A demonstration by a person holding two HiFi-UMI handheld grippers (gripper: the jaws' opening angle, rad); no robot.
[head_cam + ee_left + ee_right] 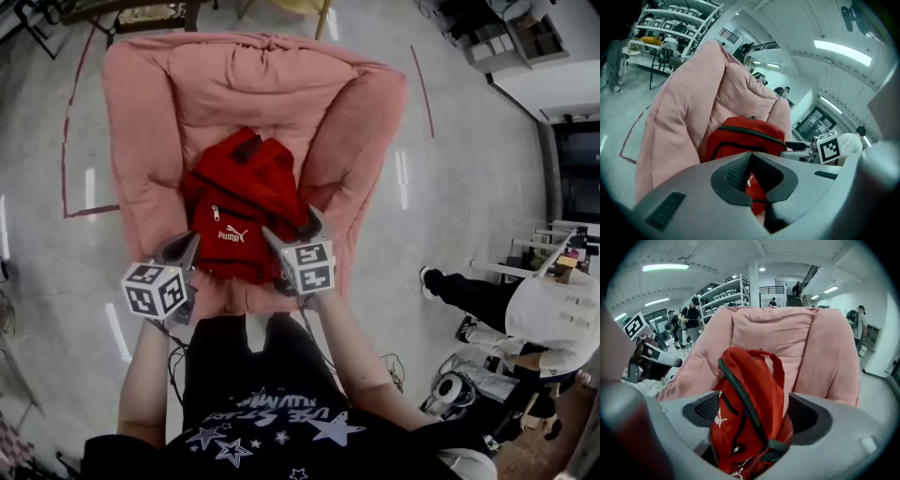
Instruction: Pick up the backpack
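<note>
A red backpack [239,208] with a black zip and a white logo sits upright on the seat of a pink beanbag chair [141,141]. My left gripper [187,247] is shut and holds nothing; it hovers at the lower left edge of the pack, whose front [745,136] shows just beyond its tips [750,157]. My right gripper [292,232] stands open at the pack's lower right corner. In the right gripper view the pack's side [740,380] lies between the wide jaws [757,413], and the pads do not press on it. Its red handle loop [778,366] stands up against the cushion.
The beanbag's padded arms [829,352] rise on both sides of the pack. A person [553,319] crouches on the floor at the right. Red tape lines [67,122] mark the grey floor. Shelving [670,28] stands far behind, and a white counter [553,84] is at the upper right.
</note>
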